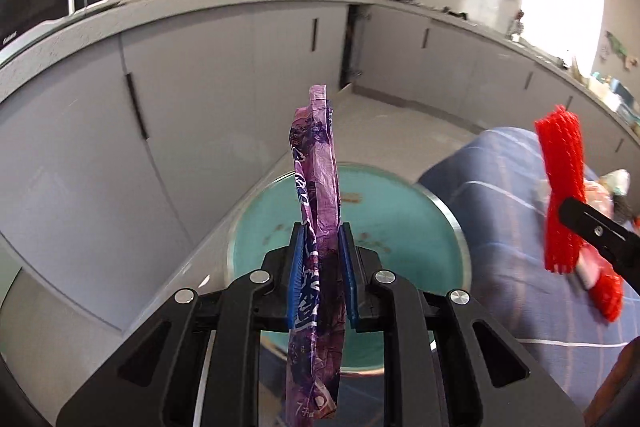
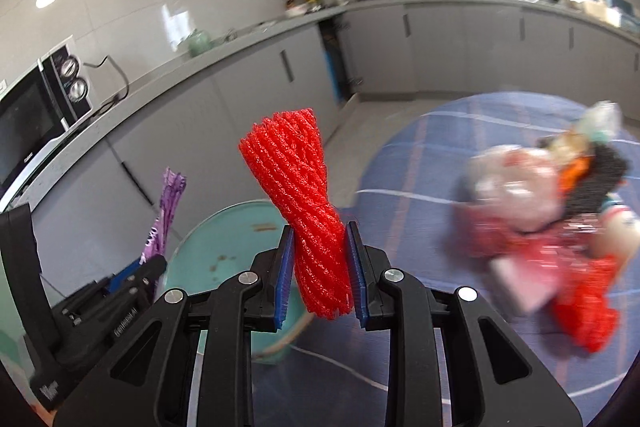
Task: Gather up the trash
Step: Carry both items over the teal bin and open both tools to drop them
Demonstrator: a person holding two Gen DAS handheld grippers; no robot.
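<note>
Clamped between our left gripper's (image 1: pixel 320 267) blue pads (image 1: pixel 297 279) was a purple wrapper (image 1: pixel 316 187), standing nearly upright and hanging out below the fingers as well. Beyond and beneath it lay the teal bin (image 1: pixel 400 227), round, open-topped, with a few brown smears on its bottom. Our right gripper (image 2: pixel 320 267) was pinched on a red foam net (image 2: pixel 304 195), twisted at the waist where the pads squeezed it, and it sat to the right of the bin, over the blue checked cloth (image 2: pixel 440 147).

We judged the step in hand to be the drop into the bin. To do it well, we needed each piece fully over the bin's mouth before parting the fingers, since both pieces were light and could drift or snag on a pad; the wrapper looked about lined up, the net not yet. Tilting the fingers downward would help the pieces fall free.

By our count: two grippers, one purple wrapper, one bin, one held red net, and a second red net (image 2: pixel 592 307) lying in the blurred pile of leftover trash (image 2: pixel 532 195) on the cloth, whose other pieces we could not count.
</note>
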